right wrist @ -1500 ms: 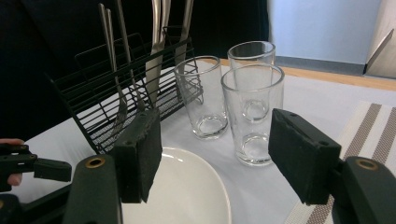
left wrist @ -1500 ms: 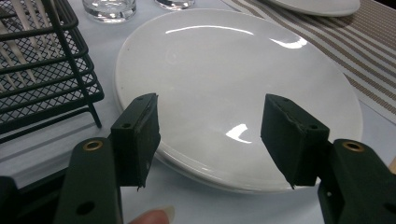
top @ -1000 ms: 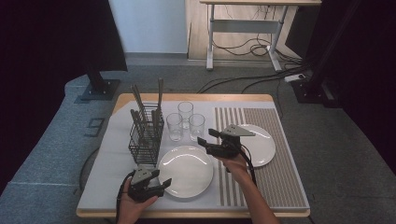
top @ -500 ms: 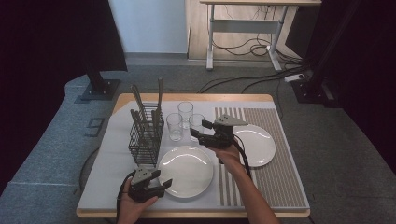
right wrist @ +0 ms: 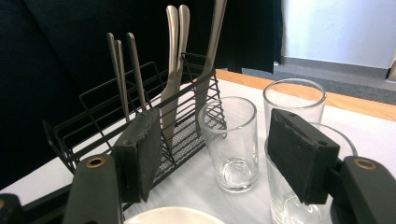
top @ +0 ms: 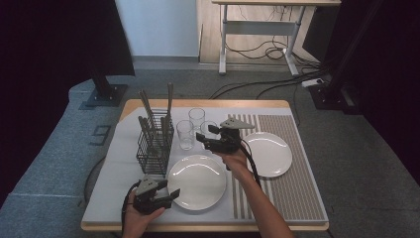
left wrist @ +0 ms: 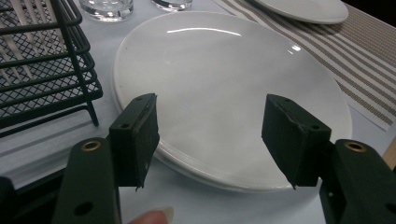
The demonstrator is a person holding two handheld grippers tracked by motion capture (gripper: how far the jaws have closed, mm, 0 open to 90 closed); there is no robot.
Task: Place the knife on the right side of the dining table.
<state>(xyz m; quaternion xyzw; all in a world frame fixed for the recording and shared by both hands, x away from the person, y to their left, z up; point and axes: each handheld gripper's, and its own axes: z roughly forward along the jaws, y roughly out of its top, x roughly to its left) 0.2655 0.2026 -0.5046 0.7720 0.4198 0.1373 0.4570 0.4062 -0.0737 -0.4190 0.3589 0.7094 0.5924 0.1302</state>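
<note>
Clear glass (right wrist: 232, 144) stands on the tabletop (top: 124, 163) beside the cutlery rack (top: 155, 144); fragile, slippery, light; grip mid-wall. Right tool (top: 204, 139) wide, approaching; left tool (top: 168, 196) wide, idle by plate (top: 197, 181).

My left gripper (top: 171, 194) sits at the near plate (top: 197, 181), left of its rim. Behind that plate stand three glasses (top: 185, 134), with the wire rack (top: 154, 144) of cutlery (top: 168, 101) on their left. My right gripper (top: 202, 139) hangs near the glasses, perhaps over one. The far plate (top: 268, 153) lies right, on the striped mat (top: 297, 183).
</note>
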